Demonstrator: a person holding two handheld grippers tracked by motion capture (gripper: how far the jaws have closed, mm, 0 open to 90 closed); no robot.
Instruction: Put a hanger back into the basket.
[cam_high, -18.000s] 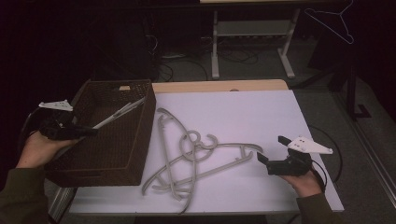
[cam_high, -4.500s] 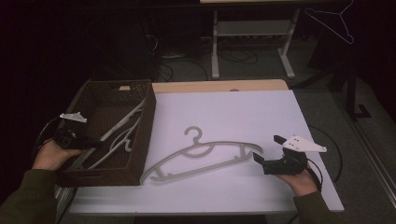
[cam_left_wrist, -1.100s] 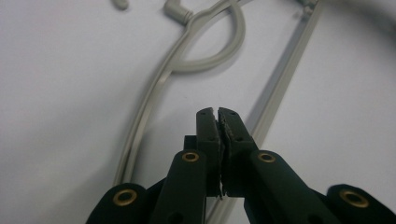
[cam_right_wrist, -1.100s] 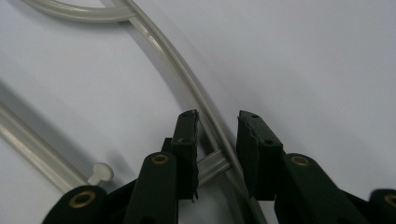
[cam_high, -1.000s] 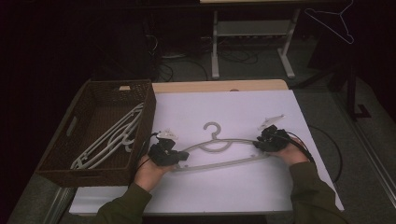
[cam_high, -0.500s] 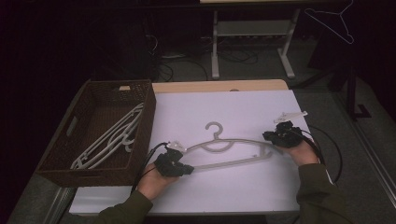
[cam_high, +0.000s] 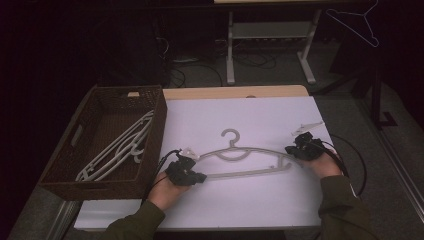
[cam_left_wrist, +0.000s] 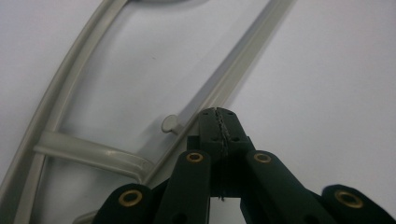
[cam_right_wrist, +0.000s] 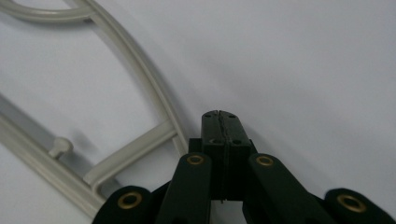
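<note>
Both tools are pressed together with nothing between the pads: the left tool (cam_high: 192, 175) lies at one end of the pale hanger (cam_high: 250, 159) on the white desk (cam_high: 240, 210), the right tool (cam_high: 299, 150) at the other end. In each gripper view the hanger's bars lie just to the left of the closed tips, seemingly touching, though shadow blurs this. To lift it toward the wicker basket (cam_high: 150, 150) holding other hangers (cam_high: 117, 150), I judge each tool should spread, straddle a bar, and pinch evenly.

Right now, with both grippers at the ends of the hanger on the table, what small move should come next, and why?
Probably open both jaws and close them round the hanger: the left gripper and right gripper look shut beside its rails, gripping nothing, so it cannot yet go to the basket.
</note>
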